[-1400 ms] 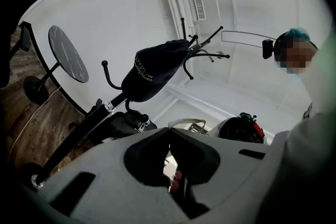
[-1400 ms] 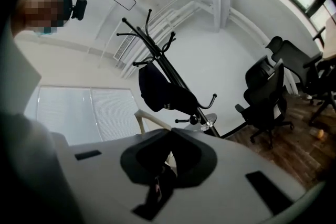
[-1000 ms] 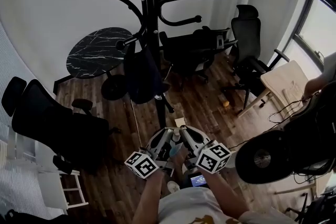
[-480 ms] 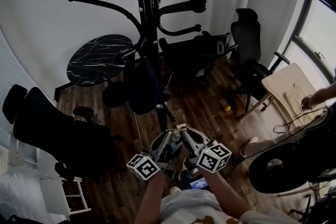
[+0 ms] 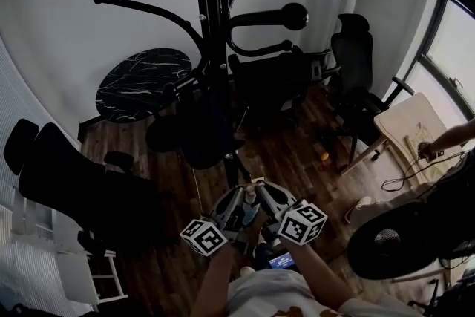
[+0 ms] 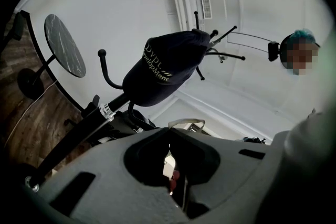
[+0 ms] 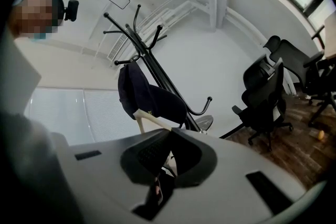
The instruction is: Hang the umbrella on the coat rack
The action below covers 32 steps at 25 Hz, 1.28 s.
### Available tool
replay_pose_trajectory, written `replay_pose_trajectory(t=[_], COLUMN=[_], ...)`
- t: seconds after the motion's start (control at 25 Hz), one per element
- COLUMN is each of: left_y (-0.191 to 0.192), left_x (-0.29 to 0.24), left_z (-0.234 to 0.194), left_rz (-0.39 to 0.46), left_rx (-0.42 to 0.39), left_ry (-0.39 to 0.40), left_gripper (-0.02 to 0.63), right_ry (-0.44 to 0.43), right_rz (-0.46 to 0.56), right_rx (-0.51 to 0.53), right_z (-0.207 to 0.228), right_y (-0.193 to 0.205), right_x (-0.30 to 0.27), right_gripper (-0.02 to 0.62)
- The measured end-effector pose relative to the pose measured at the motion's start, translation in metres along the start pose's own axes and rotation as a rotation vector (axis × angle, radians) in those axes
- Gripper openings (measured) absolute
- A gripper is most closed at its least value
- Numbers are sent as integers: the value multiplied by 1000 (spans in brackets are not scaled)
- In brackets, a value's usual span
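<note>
White walls and dark wood flooring (image 5: 289, 152) surround a tall black coat rack (image 5: 211, 26) that stands in the middle of the room, just ahead of the person. A navy cap with pale lettering (image 6: 165, 73) hangs on it. Behind the rack sits a round black marble table (image 5: 141, 82), with black office chairs (image 5: 356, 63) toward the window (image 5: 453, 41). The left gripper (image 5: 236, 195) and right gripper (image 5: 261, 188) are held close together, low in front of the body and pointing at the rack's foot. Each has its jaw tips pressed together with nothing between them. I cannot pick out the umbrella in any view.
</note>
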<state>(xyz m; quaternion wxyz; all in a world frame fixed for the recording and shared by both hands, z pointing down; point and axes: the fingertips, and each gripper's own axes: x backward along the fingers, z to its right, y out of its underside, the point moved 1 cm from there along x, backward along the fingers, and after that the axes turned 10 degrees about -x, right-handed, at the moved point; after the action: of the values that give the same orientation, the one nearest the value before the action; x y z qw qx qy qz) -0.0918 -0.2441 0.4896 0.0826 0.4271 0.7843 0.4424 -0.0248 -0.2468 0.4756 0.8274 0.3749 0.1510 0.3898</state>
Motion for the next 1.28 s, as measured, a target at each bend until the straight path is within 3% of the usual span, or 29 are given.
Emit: replay_pose_trajectory(t=[1.28], left_y=[20], left_x=[-11], left_z=[-46], left_rz=[-18], left_rx=[37], left_ry=[-90], left_gripper=[21], right_ry=[19], right_rz=[-94], right_rx=[-51], right_z=[46], right_y=[16], right_x=[-31], right_gripper=[12])
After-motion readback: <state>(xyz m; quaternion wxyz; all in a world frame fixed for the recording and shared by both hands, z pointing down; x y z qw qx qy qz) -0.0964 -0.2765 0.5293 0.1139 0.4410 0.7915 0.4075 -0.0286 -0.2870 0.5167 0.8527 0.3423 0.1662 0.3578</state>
